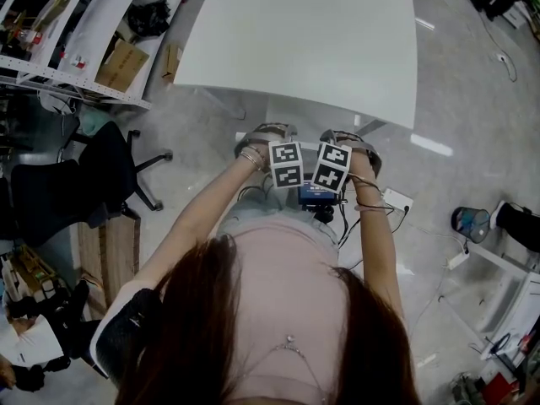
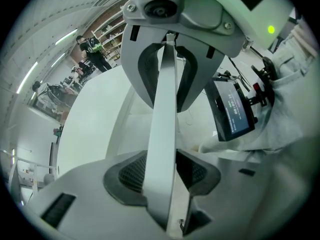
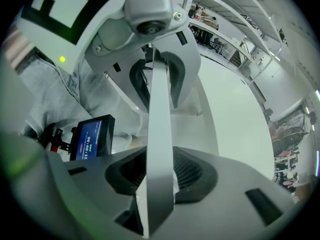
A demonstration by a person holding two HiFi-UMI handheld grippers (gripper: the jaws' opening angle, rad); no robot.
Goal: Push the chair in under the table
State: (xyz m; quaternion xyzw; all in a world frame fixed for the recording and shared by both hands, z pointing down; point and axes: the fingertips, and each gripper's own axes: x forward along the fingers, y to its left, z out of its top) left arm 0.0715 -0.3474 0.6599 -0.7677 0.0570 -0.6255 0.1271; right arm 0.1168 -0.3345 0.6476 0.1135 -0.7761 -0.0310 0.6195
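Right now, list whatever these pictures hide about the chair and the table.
1. Chair: head view, mostly hidden by the person's arms and body; the gripper views show only a white strip clamped in the left tongs and right tongs.
2. Table: head view, far side cut off by the top edge.
3. Small screen: both gripper views, print too small.

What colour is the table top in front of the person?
White; the table top shows best in the head view.

table [image 1: 321, 40] white | chair [image 2: 164, 134] pale grey | swivel chair [image 1: 105, 171] black | marker cube [image 1: 287, 164] black-and-white squares | screen [image 3: 92, 136] blue
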